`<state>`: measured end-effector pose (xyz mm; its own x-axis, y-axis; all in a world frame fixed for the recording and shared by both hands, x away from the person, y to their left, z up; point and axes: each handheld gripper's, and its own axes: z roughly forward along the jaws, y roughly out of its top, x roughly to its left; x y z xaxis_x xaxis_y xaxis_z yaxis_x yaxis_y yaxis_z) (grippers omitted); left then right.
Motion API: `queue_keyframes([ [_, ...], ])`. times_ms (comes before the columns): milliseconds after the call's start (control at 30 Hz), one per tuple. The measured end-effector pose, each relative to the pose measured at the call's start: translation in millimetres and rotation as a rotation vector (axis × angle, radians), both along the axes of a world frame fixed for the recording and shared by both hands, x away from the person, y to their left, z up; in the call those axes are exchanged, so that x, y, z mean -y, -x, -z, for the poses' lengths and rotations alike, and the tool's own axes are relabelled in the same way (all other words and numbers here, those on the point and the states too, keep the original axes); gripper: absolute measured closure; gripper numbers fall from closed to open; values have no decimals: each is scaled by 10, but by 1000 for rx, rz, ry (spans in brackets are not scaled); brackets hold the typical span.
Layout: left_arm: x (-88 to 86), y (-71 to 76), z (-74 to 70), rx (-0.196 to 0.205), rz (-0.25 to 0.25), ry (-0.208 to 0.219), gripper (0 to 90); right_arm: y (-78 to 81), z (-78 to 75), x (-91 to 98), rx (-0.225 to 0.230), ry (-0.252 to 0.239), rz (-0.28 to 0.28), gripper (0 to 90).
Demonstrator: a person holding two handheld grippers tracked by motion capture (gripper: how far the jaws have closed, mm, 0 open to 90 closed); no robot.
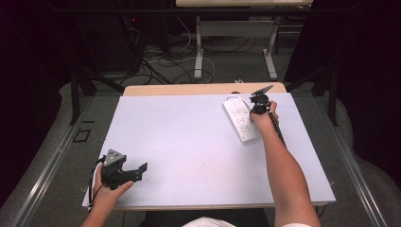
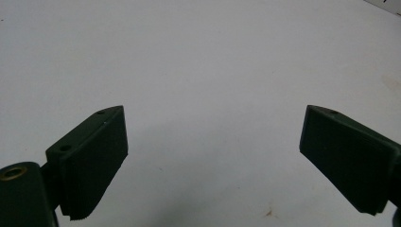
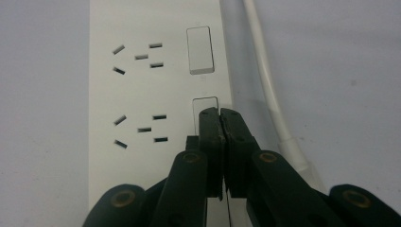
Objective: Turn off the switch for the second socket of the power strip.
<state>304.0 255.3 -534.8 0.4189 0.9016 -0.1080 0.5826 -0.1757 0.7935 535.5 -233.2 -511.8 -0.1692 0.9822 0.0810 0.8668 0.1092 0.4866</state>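
Observation:
A white power strip [image 1: 241, 119] lies at the far right of the white table top [image 1: 189, 142], its white cable [image 3: 269, 90] running along one side. My right gripper [image 1: 259, 105] is over it, shut with nothing between the jaws. In the right gripper view the closed tips [image 3: 220, 113] rest on a rocker switch [image 3: 204, 106] of the strip [image 3: 142, 94], beside a socket. A second switch [image 3: 199, 50] sits farther along. My left gripper [image 1: 142, 168] lies low at the near left of the table, open, and the left gripper view has bare table [image 2: 208, 71] between its jaws.
The table's wooden far edge [image 1: 203, 89] shows beyond the white top. Behind it on the floor are cables and the legs of another desk [image 1: 198, 52]. Dark curtains close in both sides.

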Motion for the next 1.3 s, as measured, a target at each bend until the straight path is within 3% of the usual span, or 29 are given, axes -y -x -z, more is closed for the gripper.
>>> queue_keyframes([
  [367,5,-1,4,1,-5,5,87,3,-10,35,-10,-9,13,821],
  [1300,7,-8,9,0,-8,7,87,39,-130,91,45,-31,7,679],
])
